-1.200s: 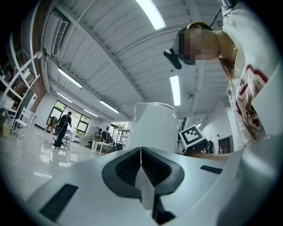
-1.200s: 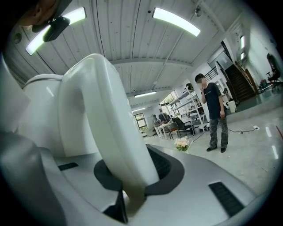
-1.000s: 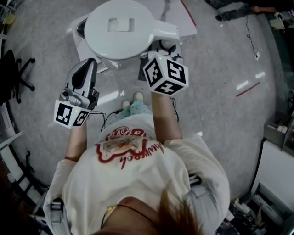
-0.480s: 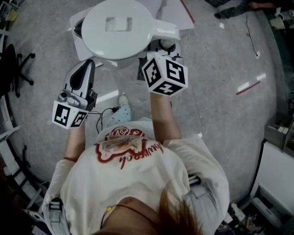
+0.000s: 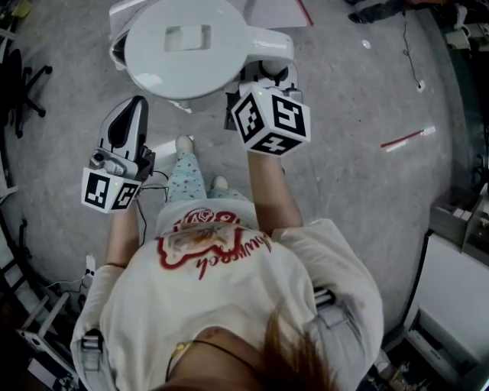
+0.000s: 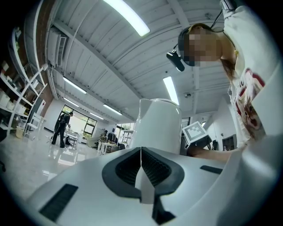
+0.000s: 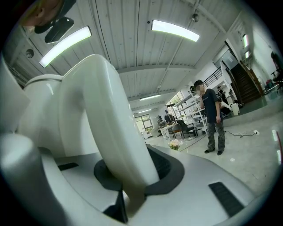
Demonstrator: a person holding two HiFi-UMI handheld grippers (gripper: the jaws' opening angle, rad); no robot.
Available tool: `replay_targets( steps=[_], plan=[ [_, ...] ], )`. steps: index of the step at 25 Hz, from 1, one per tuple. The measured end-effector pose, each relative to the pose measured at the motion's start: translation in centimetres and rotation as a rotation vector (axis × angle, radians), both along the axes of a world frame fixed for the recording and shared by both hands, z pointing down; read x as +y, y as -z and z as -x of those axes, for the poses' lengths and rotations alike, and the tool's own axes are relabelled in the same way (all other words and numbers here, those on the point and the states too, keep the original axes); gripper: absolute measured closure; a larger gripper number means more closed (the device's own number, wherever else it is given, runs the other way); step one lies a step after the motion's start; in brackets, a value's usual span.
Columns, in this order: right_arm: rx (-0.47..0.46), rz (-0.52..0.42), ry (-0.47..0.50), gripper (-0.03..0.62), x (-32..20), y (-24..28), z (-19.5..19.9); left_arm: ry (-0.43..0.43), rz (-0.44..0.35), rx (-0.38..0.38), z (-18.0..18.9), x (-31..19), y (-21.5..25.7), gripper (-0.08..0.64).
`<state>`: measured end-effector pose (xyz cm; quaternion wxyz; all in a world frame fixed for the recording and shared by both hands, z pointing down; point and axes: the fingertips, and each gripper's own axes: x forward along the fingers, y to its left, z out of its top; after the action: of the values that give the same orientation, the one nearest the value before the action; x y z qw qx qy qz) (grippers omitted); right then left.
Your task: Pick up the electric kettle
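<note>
The white electric kettle (image 5: 180,47) hangs in the air in front of the person, its round lid facing up. My right gripper (image 5: 266,76) is shut on the kettle's curved handle (image 7: 106,123), which fills the space between its pads; the kettle body (image 7: 37,110) stands to the left. My left gripper (image 5: 134,107) is held level beside and below the kettle, apart from it. In the left gripper view its pads (image 6: 152,165) meet with nothing between them, and the kettle (image 6: 158,126) rises just beyond.
The grey floor (image 5: 351,153) lies below, with a red strip (image 5: 401,139), a cable (image 5: 411,53) and a white sheet (image 5: 275,11). An office chair (image 5: 17,76) stands at the left. A person (image 7: 214,118) stands far off near shelves and tables.
The person has stepped forward across the floor, carrying the kettle along in the right gripper. Floor marks have slid in the view and both grippers keep their hold and pose.
</note>
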<state>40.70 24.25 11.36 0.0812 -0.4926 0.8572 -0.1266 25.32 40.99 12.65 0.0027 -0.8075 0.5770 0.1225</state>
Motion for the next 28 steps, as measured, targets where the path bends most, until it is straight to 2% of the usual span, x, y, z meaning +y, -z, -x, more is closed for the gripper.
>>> replay_targets(
  steps=[3,9,14,21,28],
  plan=[
    [0.001,0.000,0.007,0.526,4.0,1.0,-2.8,0.015,0.002,0.004,-2.5,4.3,1.0,0.546],
    [-0.022,-0.004,-0.001,0.526,8.2,1.3,-3.4,-0.001,-0.017,0.005,-2.6,8.7,1.6,0.547],
    [-0.012,-0.015,-0.031,0.526,8.5,1.8,-5.0,-0.023,-0.011,0.003,-3.5,8.8,1.9,0.546],
    [-0.003,0.003,-0.056,0.526,10.2,0.9,-4.9,-0.032,0.008,-0.001,-3.1,10.8,1.2,0.546],
    [0.041,-0.033,-0.086,0.525,9.2,1.0,-5.5,-0.032,0.021,0.007,-3.3,10.8,0.5,0.547]
  ],
)
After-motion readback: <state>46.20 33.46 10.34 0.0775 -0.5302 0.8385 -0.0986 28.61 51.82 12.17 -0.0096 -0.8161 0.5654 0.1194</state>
